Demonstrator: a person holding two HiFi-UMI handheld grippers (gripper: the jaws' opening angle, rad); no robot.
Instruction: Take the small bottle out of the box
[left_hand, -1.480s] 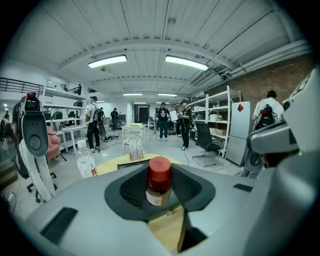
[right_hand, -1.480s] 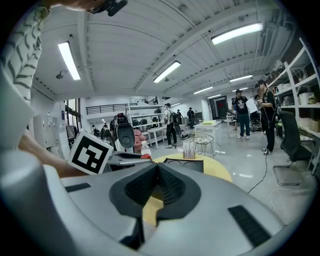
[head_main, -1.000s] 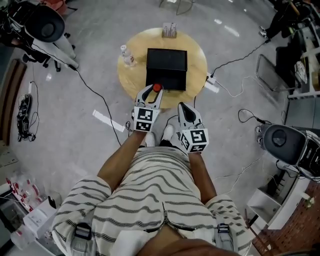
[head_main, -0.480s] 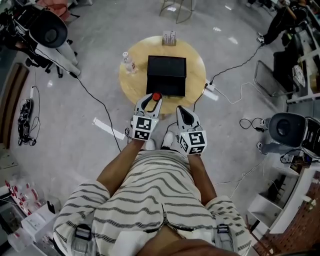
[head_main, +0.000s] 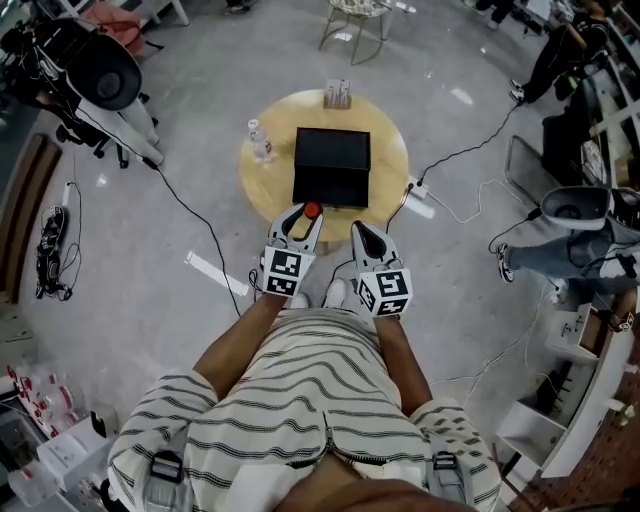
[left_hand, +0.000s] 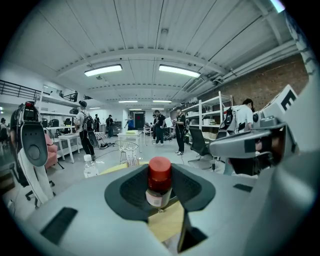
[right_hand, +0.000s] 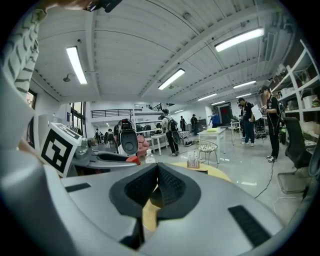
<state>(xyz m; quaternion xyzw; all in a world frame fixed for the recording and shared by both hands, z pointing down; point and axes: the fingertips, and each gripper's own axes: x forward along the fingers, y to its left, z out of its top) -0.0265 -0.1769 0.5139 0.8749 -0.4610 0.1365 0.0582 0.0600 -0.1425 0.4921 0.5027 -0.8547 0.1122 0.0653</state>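
l gripper (head_main: 305, 214) fwd, clamps small bottle (left_hand: 160, 176) | r gripper (head_main: 358, 230) beside, jaws closed

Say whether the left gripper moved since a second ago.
Yes: the left gripper, holding the small bottle, drew back off the box toward the person.

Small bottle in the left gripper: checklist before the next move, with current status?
1. Grip: small bottle sits clamped between the left gripper's pads, red cap above them: ok.
2. Bottle upright in the jaws: ok.
3. Bottle outside the black box, at its near side: ok.
4. Right gripper shut, empty, apart from the bottle: ok.
5. Bare table right of the box for a set-down: ok; a water bottle stands left of the box.
6. Bottle's clearance above the table: cannot tell.
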